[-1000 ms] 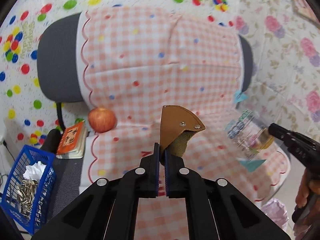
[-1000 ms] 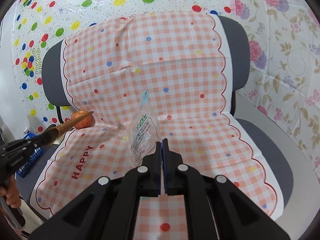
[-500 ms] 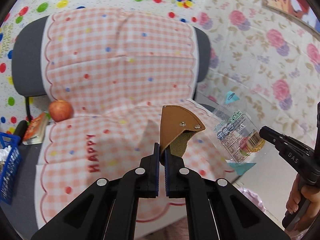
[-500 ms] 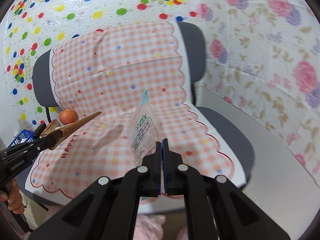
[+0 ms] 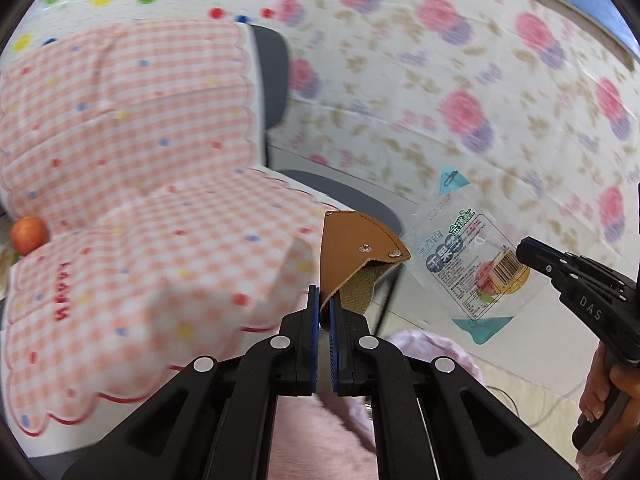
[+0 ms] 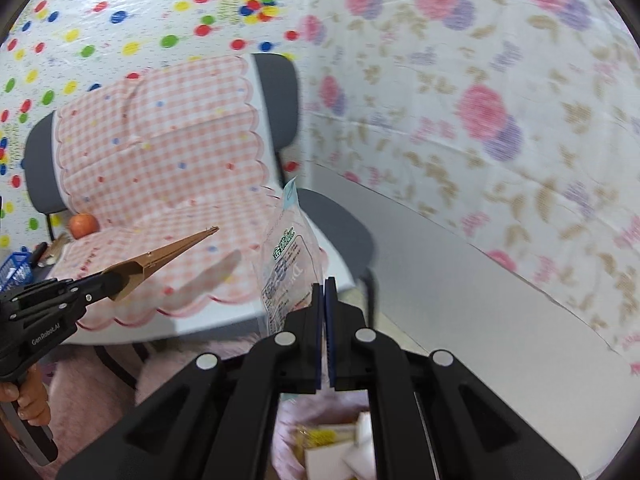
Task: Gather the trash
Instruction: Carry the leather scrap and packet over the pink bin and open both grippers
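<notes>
Both grippers are loaded rn. The left gripper (image 5: 324, 304) has its jaws pinched nearly together on a brown leather-looking flap (image 5: 354, 246) w/ two metal rivets and a bit of khaki webbing hanging under it. Seen from the right wrist cam the same piece sticks out edge-on like a thin brown wedge (image 6: 168, 256) past the left claw, pointing toward the chair.

The right gripper (image 6: 324, 300) is clamped tight on a clear plastic snack wrapper (image 6: 286, 256) w/ green and blue print, held by its near edge so it stands up in front of the jaws. From the left cam the wrapper (image 5: 476, 256) shows flat-on, barcode and teal corners visible, hanging off the right claw's tip on the far right side of the view.

Behind all that there's a grey office chair (image 6: 280, 92) draped w/ a pink gingham cover (image 5: 120, 140) w/ coloured dots and a red scalloped edge. A red apple (image 6: 83, 225) sits at the left edge of the seat, well apart from both claws. A blue basket (image 6: 16, 268) pokes in at far left, contents too small to tell. Floral sheet (image 6: 480, 120) covers the wall on the right, polka-dot sheet (image 6: 140, 12) behind the chair.

Down near the bottom, below the right claw, there's something pink and fuzzy (image 6: 224, 364) w/ some white and yellow bits (image 6: 336, 448) showing inside it. Can't tell what exactly, it's blurry. A person's hand (image 5: 600, 396) grips the right tool's handle.
</notes>
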Demonstrator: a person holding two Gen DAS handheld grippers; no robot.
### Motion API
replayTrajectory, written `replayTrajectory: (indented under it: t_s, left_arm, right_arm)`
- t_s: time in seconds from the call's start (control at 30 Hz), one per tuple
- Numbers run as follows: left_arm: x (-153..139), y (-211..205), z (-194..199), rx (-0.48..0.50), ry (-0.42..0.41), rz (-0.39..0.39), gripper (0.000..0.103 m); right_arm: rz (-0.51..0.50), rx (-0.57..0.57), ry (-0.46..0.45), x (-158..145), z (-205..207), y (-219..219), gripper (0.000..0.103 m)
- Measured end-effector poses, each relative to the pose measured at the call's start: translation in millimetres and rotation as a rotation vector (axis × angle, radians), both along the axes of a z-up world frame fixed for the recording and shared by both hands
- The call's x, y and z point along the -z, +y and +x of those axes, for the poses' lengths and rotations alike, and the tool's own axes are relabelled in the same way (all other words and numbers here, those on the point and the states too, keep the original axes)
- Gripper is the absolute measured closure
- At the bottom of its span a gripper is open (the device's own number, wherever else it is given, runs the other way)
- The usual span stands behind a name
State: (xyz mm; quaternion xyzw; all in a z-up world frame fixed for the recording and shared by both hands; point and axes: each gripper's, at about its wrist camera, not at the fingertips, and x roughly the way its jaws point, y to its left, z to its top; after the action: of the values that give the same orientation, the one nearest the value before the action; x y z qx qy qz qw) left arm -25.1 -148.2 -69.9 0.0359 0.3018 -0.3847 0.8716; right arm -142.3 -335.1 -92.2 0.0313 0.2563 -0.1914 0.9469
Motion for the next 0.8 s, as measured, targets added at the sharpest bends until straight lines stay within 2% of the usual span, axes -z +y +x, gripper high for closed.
replayTrajectory:
  t_s: [0.23,0.3,0.63,0.73,0.77,0.8]
  left_arm:
    - [26.4,-49.9,-26.3,0.152,0.077,0.045,0.098]
    - [35.9,-66.4,-31.6,0.178,0.097,0.086,0.098]
    - [51.6,-115.7,-39.5,0.3,0.181,0.155,0.097]
    - [53.3,-124.8,-39.7,0.318,0.184,0.181,0.094]
    - [53.0,-126.8,-39.3,0.32,0.184,0.185,0.09]
    - [52.5,-128.7,-39.1,0.32,0.181,0.188,0.08]
  right_arm:
    - [-0.028,0.135,0.034,14.4,-46.6,-25.1,0.101]
    - [-0.013,0.166,0.048,21.1,-55.4,-33.8,0.101]
    - [0.067,0.245,0.118,53.6,-64.5,-66.8,0.101]
    - [0.095,0.241,0.131,62.1,-61.0,-73.4,0.1]
    - [0.103,0.236,0.13,63.8,-59.7,-75.4,0.1]
    - [0.112,0.229,0.127,65.0,-59.2,-77.1,0.097]
